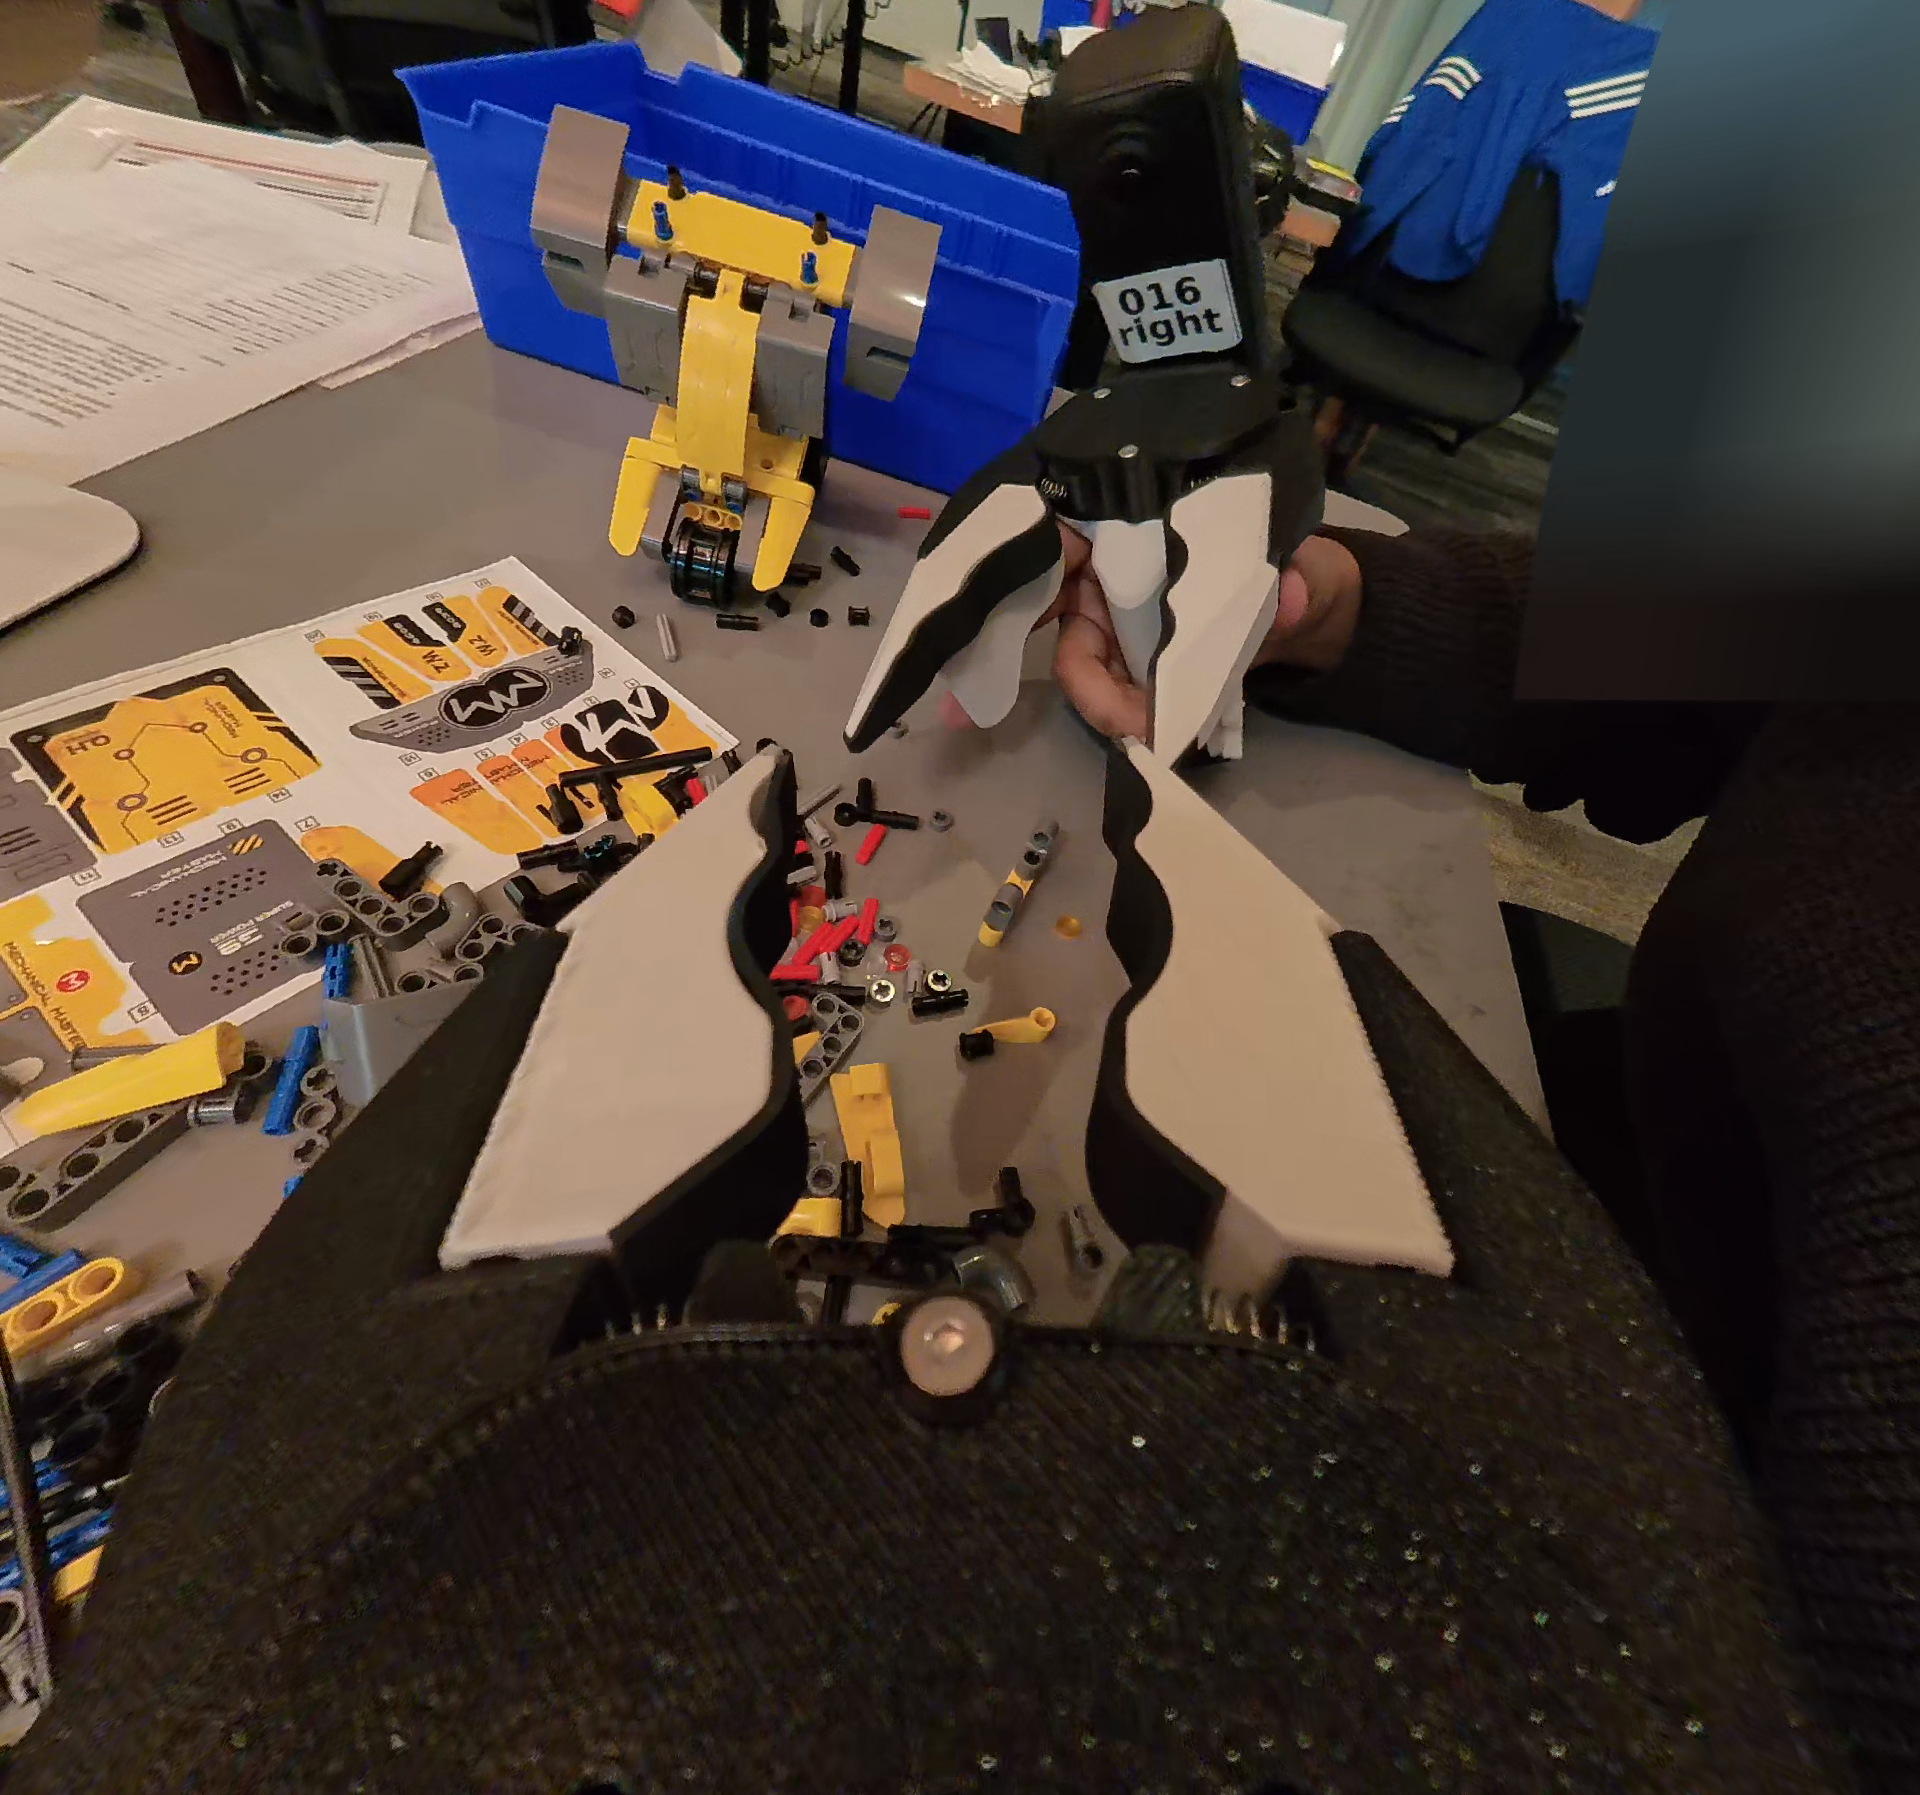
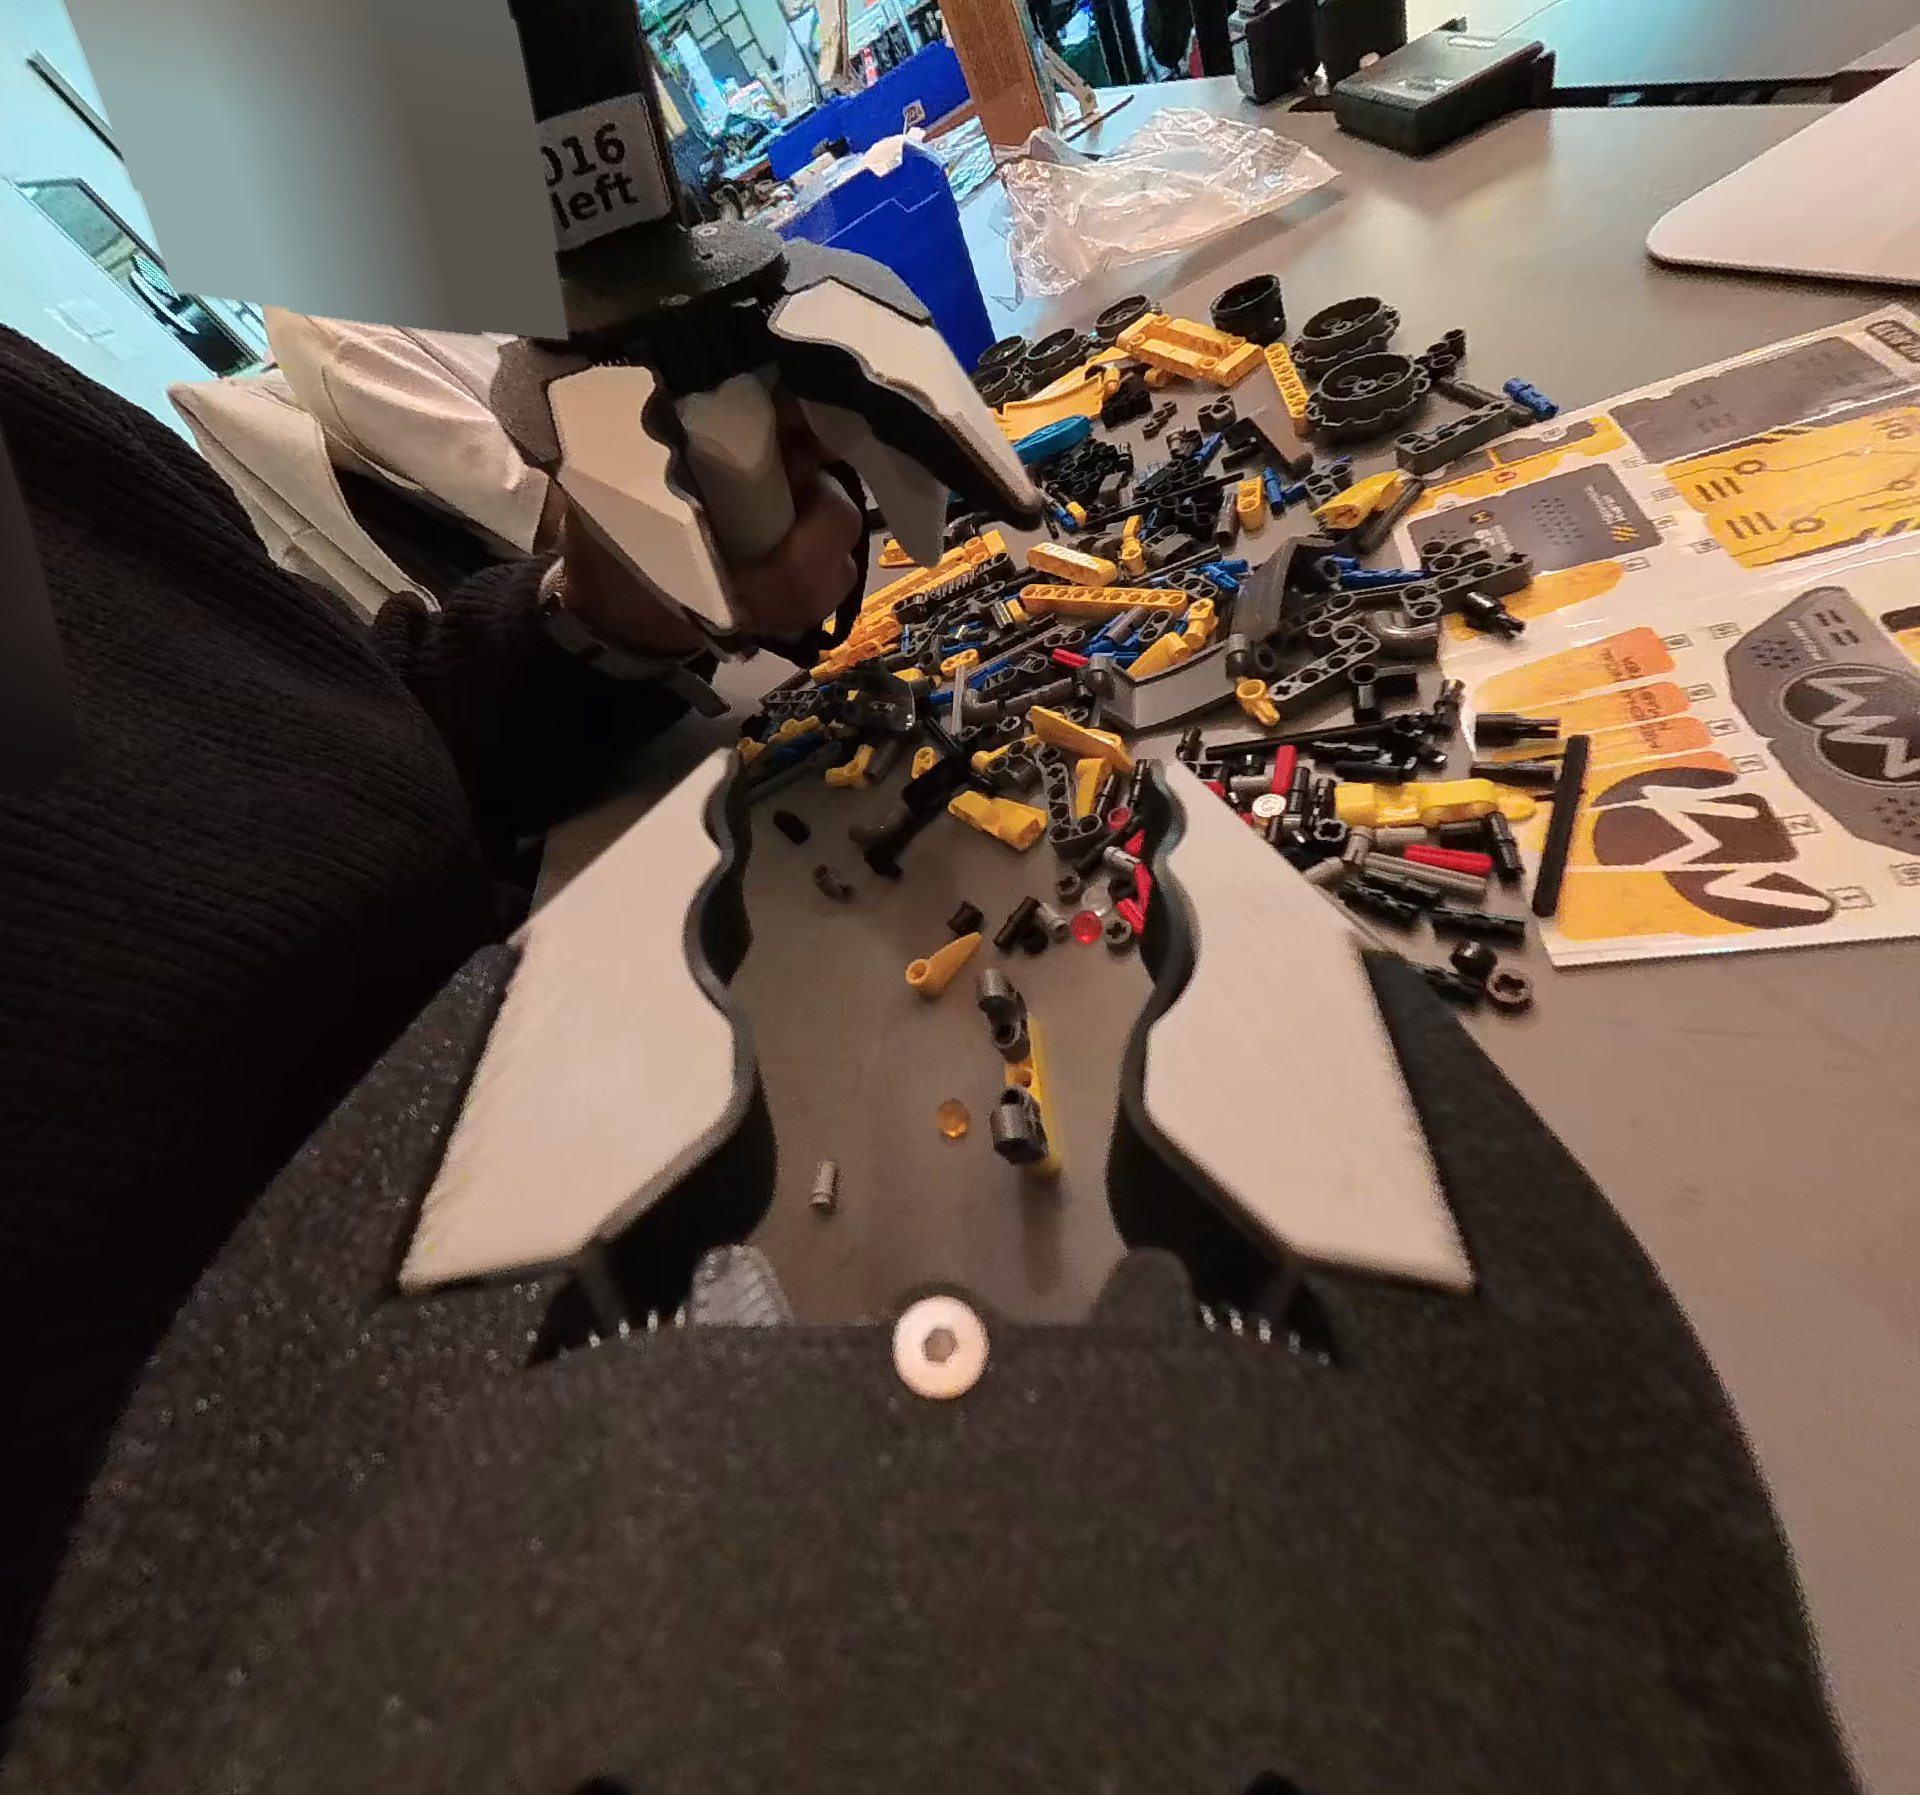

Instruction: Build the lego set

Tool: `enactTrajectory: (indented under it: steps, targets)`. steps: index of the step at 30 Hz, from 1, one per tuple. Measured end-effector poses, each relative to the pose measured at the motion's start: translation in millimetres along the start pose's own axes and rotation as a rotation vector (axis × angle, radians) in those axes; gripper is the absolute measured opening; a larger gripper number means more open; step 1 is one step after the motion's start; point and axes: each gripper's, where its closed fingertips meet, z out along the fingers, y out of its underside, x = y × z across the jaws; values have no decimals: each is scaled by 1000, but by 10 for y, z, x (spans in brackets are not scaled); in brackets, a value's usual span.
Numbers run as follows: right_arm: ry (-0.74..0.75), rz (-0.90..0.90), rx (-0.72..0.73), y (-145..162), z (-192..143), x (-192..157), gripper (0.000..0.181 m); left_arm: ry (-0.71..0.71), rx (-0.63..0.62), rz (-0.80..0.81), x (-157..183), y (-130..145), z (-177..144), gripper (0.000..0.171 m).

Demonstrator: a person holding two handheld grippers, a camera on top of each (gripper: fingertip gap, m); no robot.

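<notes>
Left hand-held gripper (image 1: 951,758) has its jaws wide apart and holds nothing; it hangs above loose building pieces (image 1: 831,935) on the grey tabletop (image 1: 416,488). Between its fingers lie red pins, black connectors and a yellow curved piece (image 1: 1013,1026). Right hand-held gripper (image 2: 940,769) is also spread wide and empty, low over the tabletop (image 2: 1662,1122). Between its fingers: a small yellow-and-grey assembly (image 2: 1023,1091), an orange round stud (image 2: 952,1118), a grey pin (image 2: 824,1186) and a yellow cone-like piece (image 2: 943,964).

The two grippers face each other across the scatter, tips near but apart. In the left wrist view the right one (image 1: 1013,743) is gripped by a hand (image 1: 1101,665) in a dark sleeve.

The big pile of pieces (image 2: 1122,582) is yellow, black, grey and blue, with black wheels (image 2: 1351,363) at its far edge. A sticker sheet (image 1: 312,789) lies flat beside the pile, with some pieces on top of it. A partly built yellow-and-grey model (image 1: 717,353) stands upright, leaning against a blue bin (image 1: 966,291). Printed papers (image 1: 187,291) lie beside the bin. Clear plastic bags (image 2: 1153,176) lie beyond the pile.
</notes>
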Motion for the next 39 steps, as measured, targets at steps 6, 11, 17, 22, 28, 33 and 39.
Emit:
enactTrajectory:
  steps: [6, 11, 17, 22, 28, 33, 39]
  targets:
    - [8, -7, -35, 55, 22, -3, 75, -7, -12, 8, 4, 14, 10, 58]
    - [17, -7, -39, 62, 23, 8, 75, -11, -21, 1, -6, 33, 22, 58]
    - [22, 4, -35, 57, 19, 24, 75, -12, -32, -8, -19, 62, 38, 58]
    - [24, 13, -32, 54, 15, 37, 75, -15, -37, -20, -42, 81, 44, 58]
    - [31, 1, -33, 55, 17, 32, 75, -19, -36, -22, -46, 79, 44, 58]
    - [46, -9, -43, 67, 27, 41, 74, -18, -42, -22, -43, 90, 54, 58]
    - [56, -10, -46, 70, 24, 58, 74, -19, -45, -26, -47, 100, 61, 58]
